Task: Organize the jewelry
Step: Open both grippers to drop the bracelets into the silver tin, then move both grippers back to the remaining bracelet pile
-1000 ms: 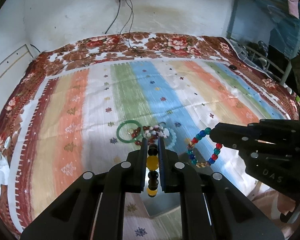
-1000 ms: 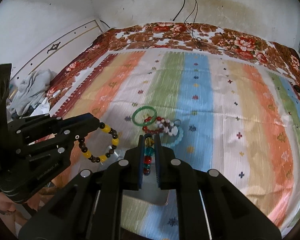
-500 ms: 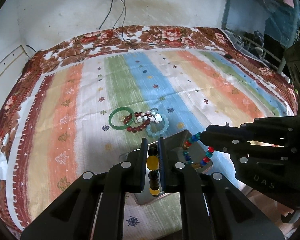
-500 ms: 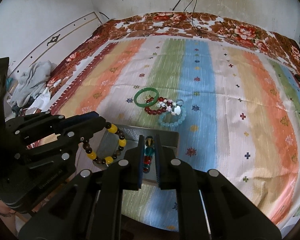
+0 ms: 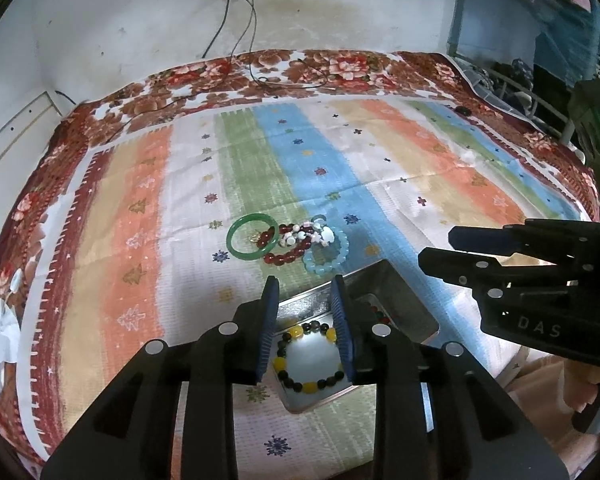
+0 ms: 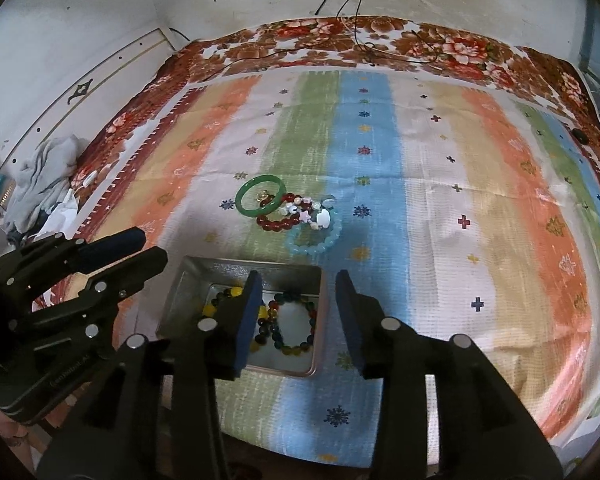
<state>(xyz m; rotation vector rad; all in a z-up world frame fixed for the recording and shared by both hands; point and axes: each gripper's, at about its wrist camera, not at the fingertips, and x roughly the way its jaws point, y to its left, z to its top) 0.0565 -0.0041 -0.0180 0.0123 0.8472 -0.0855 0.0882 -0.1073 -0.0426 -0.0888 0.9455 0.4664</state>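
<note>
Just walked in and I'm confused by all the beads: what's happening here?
A person with two tongs is sorting jewelry on a bed. Both the left tongs and right tongs hang open over a metal tray, where a yellow-and-dark bracelet and a multicolored bracelet lie. A green bangle, red bracelet and pale blue bracelet wait on the blanket.

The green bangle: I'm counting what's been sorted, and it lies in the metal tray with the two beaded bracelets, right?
No. The green bangle lies on the striped cloth beyond the metal tray, as the right wrist view shows. Only the two beaded bracelets are in the tray.
</note>
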